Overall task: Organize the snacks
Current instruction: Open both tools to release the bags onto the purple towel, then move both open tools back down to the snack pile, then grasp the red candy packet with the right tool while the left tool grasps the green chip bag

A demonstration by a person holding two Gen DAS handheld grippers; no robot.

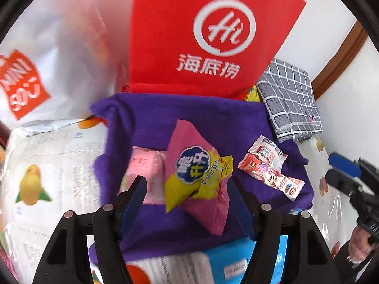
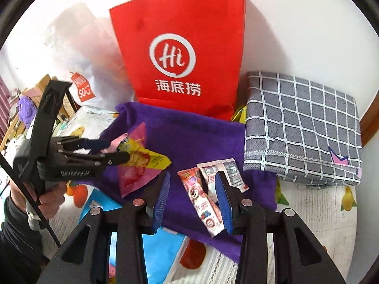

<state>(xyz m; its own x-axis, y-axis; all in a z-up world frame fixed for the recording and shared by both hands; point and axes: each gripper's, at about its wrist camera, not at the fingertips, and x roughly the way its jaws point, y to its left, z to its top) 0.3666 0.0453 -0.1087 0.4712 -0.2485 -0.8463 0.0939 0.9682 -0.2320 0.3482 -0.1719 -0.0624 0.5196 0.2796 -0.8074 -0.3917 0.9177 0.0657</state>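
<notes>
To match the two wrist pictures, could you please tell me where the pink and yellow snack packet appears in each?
Left wrist: pink and yellow snack packet at centre, above the purple towel.
Right wrist: the packet at centre-left.
Shared landmark: red paper bag, at the back in both.

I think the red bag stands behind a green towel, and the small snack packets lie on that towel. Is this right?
Not quite: the towel is purple, not green. The right wrist view shows it clearly. The rest holds: the red bag stands behind it, and the snack packets lie on it.
</notes>
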